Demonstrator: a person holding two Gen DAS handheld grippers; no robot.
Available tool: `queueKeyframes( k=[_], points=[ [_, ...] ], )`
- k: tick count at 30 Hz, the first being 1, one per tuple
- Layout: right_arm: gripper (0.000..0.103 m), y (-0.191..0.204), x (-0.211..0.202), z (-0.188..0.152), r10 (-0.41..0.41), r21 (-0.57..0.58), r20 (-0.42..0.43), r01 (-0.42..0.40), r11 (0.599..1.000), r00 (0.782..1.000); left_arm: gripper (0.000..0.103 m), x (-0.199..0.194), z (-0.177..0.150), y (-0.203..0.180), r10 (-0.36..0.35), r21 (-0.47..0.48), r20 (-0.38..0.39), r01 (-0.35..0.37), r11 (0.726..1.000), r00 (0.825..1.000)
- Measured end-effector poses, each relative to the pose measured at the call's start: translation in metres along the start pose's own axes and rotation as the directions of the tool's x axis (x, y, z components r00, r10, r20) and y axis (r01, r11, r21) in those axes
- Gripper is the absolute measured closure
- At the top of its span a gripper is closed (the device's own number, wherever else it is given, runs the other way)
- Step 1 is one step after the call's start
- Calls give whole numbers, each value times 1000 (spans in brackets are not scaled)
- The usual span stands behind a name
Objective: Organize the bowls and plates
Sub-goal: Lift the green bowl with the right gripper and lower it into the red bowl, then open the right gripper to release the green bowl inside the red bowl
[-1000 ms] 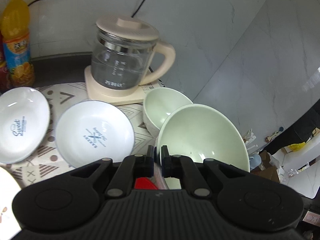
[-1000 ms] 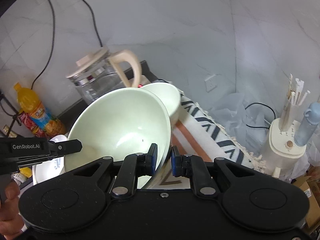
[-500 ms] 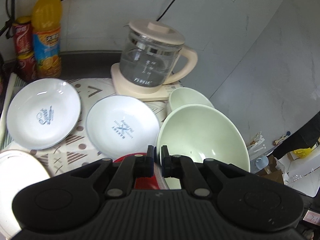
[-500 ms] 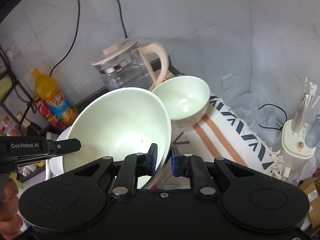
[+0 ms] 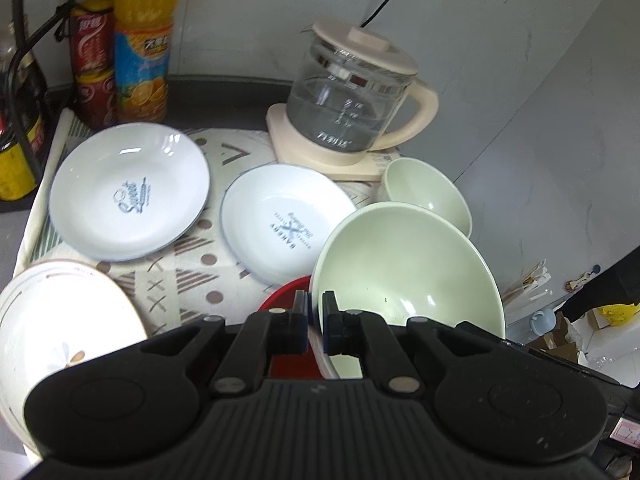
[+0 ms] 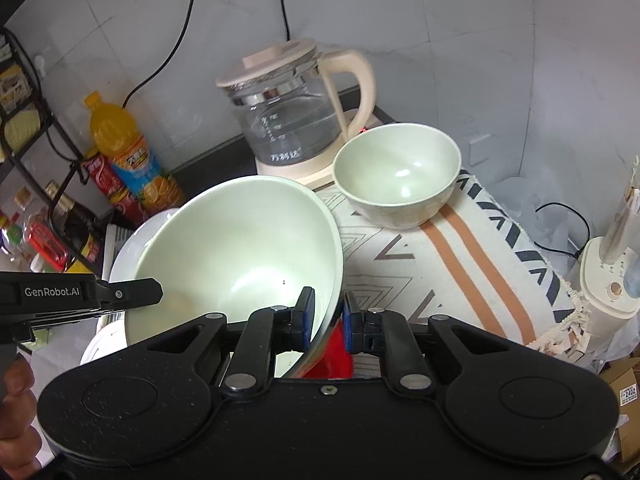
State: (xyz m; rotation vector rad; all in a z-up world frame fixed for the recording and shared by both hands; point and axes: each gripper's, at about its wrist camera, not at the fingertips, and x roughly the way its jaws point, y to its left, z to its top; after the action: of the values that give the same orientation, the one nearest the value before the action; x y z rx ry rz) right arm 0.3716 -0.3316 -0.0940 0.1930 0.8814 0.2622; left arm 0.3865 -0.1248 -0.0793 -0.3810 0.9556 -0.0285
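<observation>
Both tools carry the big green bowl (image 6: 236,256): left tool (image 5: 315,322) and right tool (image 6: 328,318) each pinch its rim; next, I reckon, lowering it squarely onto the bench, clear of the small bowl (image 6: 396,174) at upper right

A dark counter (image 5: 224,92) carries a patterned cloth (image 5: 188,280), bottles and cans.

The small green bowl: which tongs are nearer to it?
Right. The right tongs grip the large bowl's rim on the small green bowl's side; the left tongs grip the opposite rim.
</observation>
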Motion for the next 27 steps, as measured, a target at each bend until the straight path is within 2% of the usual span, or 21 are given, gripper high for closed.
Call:
queueKeyframes(
  k=[20, 27],
  points=[
    [88, 13, 32, -25, 1, -59, -128, -9, 998, 992, 99, 27, -22, 33, 57, -78, -123, -67, 995, 991],
    [88, 16, 45, -30, -9, -72, -164, -2, 997, 986, 98, 33, -22, 39, 70, -94, -133, -83, 992, 989]
  ],
)
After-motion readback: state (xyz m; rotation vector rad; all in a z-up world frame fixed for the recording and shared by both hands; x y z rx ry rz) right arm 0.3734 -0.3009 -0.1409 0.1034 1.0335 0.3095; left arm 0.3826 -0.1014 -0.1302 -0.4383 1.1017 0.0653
